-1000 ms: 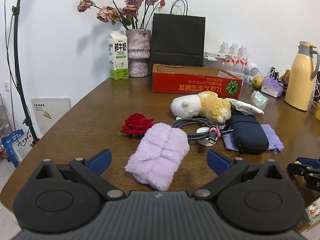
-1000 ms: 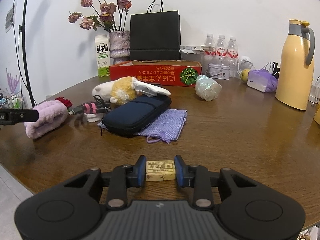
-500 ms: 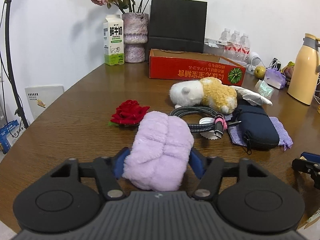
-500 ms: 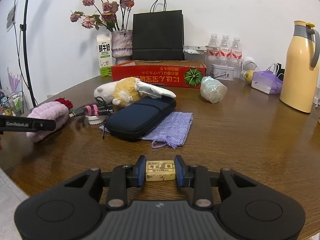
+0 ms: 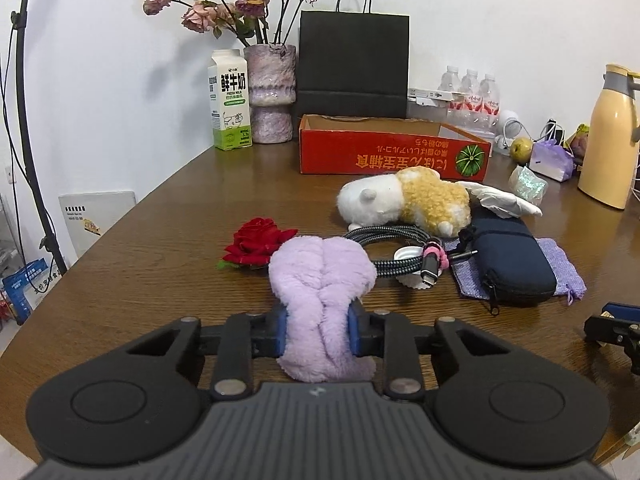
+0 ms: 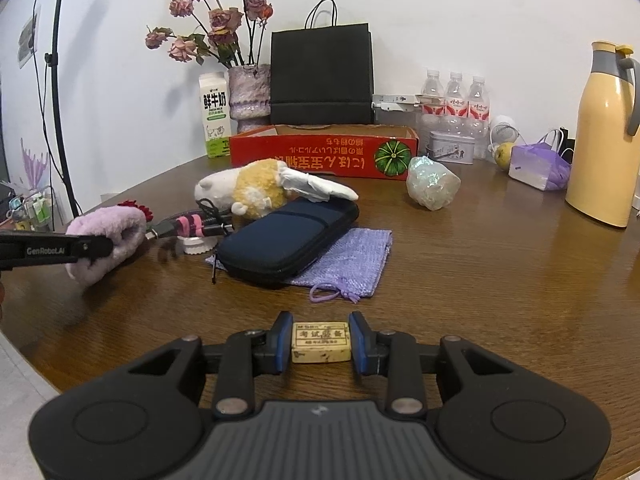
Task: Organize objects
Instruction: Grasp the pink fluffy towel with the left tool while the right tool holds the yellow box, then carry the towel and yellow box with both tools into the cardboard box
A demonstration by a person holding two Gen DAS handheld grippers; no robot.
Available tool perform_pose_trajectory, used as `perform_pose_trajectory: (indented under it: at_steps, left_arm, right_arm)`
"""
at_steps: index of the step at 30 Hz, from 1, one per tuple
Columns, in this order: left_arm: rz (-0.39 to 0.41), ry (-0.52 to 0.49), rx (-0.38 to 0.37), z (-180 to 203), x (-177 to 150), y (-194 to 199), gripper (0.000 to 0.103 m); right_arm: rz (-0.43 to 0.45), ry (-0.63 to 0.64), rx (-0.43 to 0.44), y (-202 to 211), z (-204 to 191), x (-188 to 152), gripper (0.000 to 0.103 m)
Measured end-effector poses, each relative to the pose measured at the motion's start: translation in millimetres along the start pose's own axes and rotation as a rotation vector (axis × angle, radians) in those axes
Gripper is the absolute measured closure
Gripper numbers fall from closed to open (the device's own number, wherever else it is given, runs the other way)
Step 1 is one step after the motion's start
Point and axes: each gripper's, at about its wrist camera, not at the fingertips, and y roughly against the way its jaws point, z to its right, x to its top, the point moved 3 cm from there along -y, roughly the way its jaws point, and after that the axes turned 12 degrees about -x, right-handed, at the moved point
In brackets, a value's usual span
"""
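Observation:
My left gripper (image 5: 317, 334) is shut on the near end of a fluffy lilac cloth (image 5: 324, 280) that lies on the brown table (image 5: 168, 240); its blue pads squeeze the pile from both sides. From the right wrist view the same lilac cloth (image 6: 108, 236) shows at the far left with the left gripper's finger (image 6: 52, 249) across it. My right gripper (image 6: 320, 342) is shut on a small cream eraser block (image 6: 321, 342) near the table's front edge. A red box (image 5: 392, 156) with an open top stands at the back.
Between cloth and box lie a red rose (image 5: 258, 242), a coiled braided cable (image 5: 392, 248), a white-and-yellow plush (image 5: 404, 204), a dark zip case (image 5: 508, 264) on a lilac pouch (image 6: 348, 264) and a shiny wrapped lump (image 6: 432, 184). Milk carton (image 5: 230, 106), vase, black bag, bottles and a yellow flask (image 6: 606, 136) line the wall.
My left gripper moved forward over the lilac cloth and closed from wide open onto its near end. The right gripper kept still with the eraser in it.

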Motion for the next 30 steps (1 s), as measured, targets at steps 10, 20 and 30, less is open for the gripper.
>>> perform_pose_trajectory:
  at_steps: [10,20,30]
  left_arm:
    - [0.066,-0.014,-0.016,9.1,12.0,17.3,0.075]
    - [0.106,-0.017,-0.061,28.9,33.5,12.8,0.075]
    - [0.153,-0.009,-0.105,39.5,66.0,-11.0,0.075]
  right_arm:
    - [0.050,-0.005,-0.002,3.3,3.3,15.2,0.074]
    - [0.112,-0.006,-0.013,3.0,11.8,41.9,0.074]
    - [0.158,-0.035,-0.013,-18.1,17.0,79.4,0.074]
